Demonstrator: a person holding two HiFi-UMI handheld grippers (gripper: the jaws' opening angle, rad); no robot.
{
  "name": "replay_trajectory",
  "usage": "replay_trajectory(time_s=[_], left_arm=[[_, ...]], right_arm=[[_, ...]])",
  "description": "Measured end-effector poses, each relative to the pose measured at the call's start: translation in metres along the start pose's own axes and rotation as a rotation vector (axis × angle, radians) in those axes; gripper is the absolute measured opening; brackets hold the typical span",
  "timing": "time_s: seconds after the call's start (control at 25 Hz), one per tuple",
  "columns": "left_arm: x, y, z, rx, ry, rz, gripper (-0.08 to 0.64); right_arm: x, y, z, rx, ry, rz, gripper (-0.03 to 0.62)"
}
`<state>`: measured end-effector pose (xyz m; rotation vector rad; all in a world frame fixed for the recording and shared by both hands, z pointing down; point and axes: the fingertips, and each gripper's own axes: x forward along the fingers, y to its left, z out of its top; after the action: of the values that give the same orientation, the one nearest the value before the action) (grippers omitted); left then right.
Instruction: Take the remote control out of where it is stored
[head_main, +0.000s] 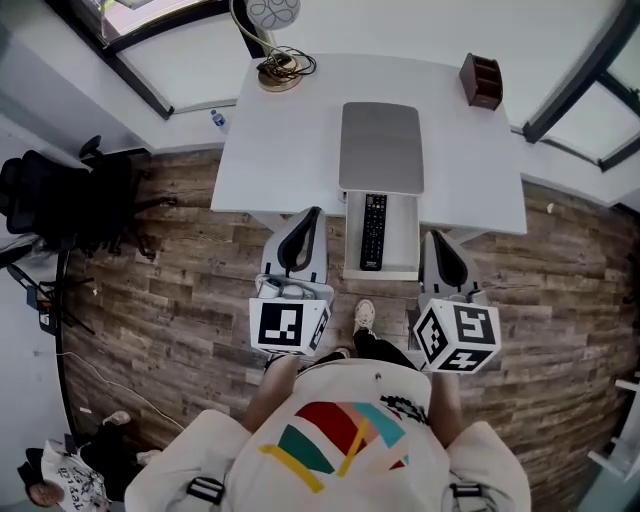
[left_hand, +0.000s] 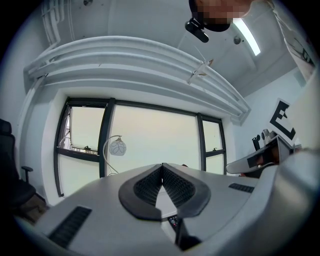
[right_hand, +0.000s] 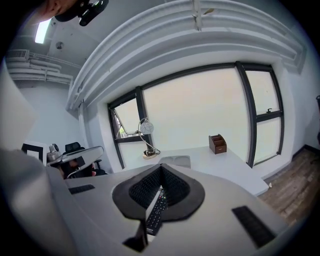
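Note:
A black remote control (head_main: 372, 231) lies lengthwise in the open white drawer (head_main: 402, 256) under the front edge of the white desk (head_main: 290, 140). My left gripper (head_main: 311, 215) hovers left of the drawer at the desk's front edge, its jaws shut with nothing between them. My right gripper (head_main: 438, 238) hangs just right of the drawer, also shut and empty. In the left gripper view the closed jaw tips (left_hand: 161, 165) meet, and a bit of the remote (left_hand: 173, 220) shows below them. The right gripper view shows its shut tips (right_hand: 161, 167) over the remote (right_hand: 156, 210).
A grey pad (head_main: 381, 148) lies on the desk above the drawer. A lamp base with coiled cable (head_main: 280, 72) stands at the back left, a brown organizer (head_main: 481, 80) at the back right. A black office chair (head_main: 70, 195) stands at left on the wood floor.

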<state>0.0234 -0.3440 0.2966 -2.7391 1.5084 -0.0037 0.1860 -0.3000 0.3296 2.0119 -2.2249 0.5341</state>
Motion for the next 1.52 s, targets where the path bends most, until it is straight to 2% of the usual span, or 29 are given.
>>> replay_trajectory(time_s=[0.32,0.52,0.64,0.68,0.72,0.76,0.84,0.92,1.0,1.08,1.16,1.24,1.52], left_arm=[[0.047,-0.008,-0.017,0.028,0.037,0.004,0.009],[0.072,0.003,-0.023,0.053,0.045,-0.004,0.009],[0.085,0.013,-0.022,0.041,0.039,-0.011,0.009],[0.089,0.018,-0.024,0.046,0.045,-0.014,0.009],[0.092,0.022,-0.027,0.053,0.055,-0.015,0.009],[0.097,0.027,-0.031,0.053,0.067,-0.016,0.009],[0.103,0.034,-0.041,0.038,0.09,-0.02,0.009],[0.108,0.04,-0.052,0.027,0.117,-0.028,0.009],[0.11,0.047,-0.063,0.02,0.139,-0.034,0.009],[0.112,0.054,-0.076,0.022,0.166,-0.043,0.009],[0.115,0.057,-0.091,0.026,0.203,-0.055,0.009],[0.116,0.059,-0.107,0.015,0.24,-0.062,0.009],[0.119,0.067,-0.143,-0.018,0.317,-0.091,0.009]], right_arm=[[0.041,-0.021,-0.003,0.021,0.031,0.032,-0.008],[0.062,-0.024,-0.002,0.053,0.047,0.029,-0.008],[0.073,-0.022,-0.006,0.075,0.063,0.016,-0.008],[0.079,-0.022,-0.009,0.088,0.077,-0.001,0.046],[0.086,-0.022,-0.013,0.097,0.095,-0.032,0.158],[0.094,-0.024,-0.019,0.093,0.117,-0.071,0.26],[0.105,-0.024,-0.032,0.055,0.175,-0.119,0.262],[0.115,-0.019,-0.048,0.059,0.243,-0.119,0.262],[0.123,-0.012,-0.064,0.095,0.308,-0.108,0.263],[0.131,-0.003,-0.082,0.132,0.385,-0.089,0.288],[0.139,0.006,-0.104,0.21,0.479,-0.049,0.332],[0.145,0.01,-0.122,0.255,0.555,-0.034,0.341],[0.162,0.004,-0.158,0.166,0.685,-0.136,0.341]])
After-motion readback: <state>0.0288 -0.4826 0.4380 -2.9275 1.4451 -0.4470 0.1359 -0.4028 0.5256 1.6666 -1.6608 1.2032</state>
